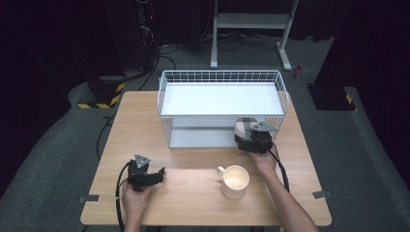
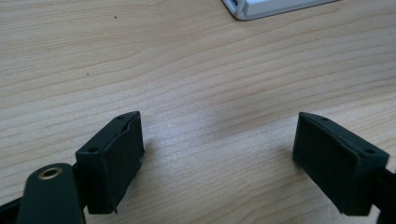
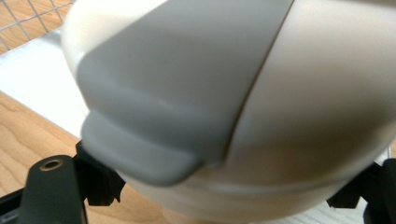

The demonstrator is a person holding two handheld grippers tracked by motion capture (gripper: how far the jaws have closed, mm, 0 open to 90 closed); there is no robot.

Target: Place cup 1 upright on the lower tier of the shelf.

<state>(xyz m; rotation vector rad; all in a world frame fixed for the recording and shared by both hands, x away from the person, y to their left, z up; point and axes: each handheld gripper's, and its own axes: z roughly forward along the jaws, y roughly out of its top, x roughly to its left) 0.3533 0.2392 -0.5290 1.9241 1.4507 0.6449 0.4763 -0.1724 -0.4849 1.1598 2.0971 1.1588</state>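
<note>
High view: wooden table [image 1: 193,193] with a white wire rack [image 1: 222,108] standing at its far middle, a white shelf board on top and a lower shelf beneath. Left gripper [image 1: 145,178] low at the near left, gripped by the left hand [image 1: 135,198], resting over bare wood, well apart from everything else. Cream mug [image 1: 235,181] upright at the near middle-right, handle pointing left, empty inside. Right gripper [image 1: 252,140] just beyond the mug, at the rack's near right corner, held by the right hand [image 1: 265,159]; a round white lid with a grey strap [image 1: 244,126] right at its tip, at the edge of the lower shelf.

Left gripper view: two black jaws standing wide apart, bare wood grain between them, nothing held. Corner of the rack's white base [image 2: 261,7] at the far top edge.

Right gripper view: white lid [image 3: 327,107] very close and large, its grey strap [image 3: 187,84] running across the dome and ending in a tab at the near left. Black jaws peeking out at either side of the lid, spread wide around it; pads hidden behind the rim, so actual contact impossible to tell. White shelf and wire mesh [image 3: 28,18] at the far left, table wood below.
</note>
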